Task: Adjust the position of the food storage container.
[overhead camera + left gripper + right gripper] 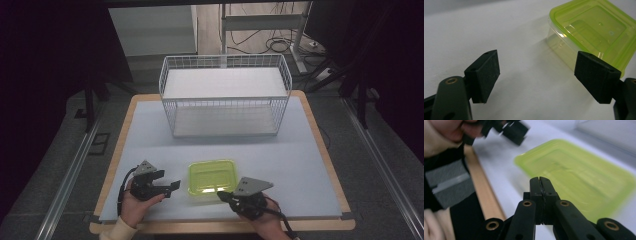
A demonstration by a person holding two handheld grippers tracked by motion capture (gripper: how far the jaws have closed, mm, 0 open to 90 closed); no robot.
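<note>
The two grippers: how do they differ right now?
The left gripper has its fingers spread wide apart with nothing between them, while the right gripper has its fingers pressed together, also empty. The left sits beside the green box, the right at its near corner. Both are black and hand-held.

Your left gripper [536,80] has its two black jaws spread wide over the white table surface [499,32], with nothing between the pads. The lime-green lidded container [591,30] sits at the upper right, its clear wall just beyond your right-hand pad [596,75], whether touching it or not you cannot tell.
</note>
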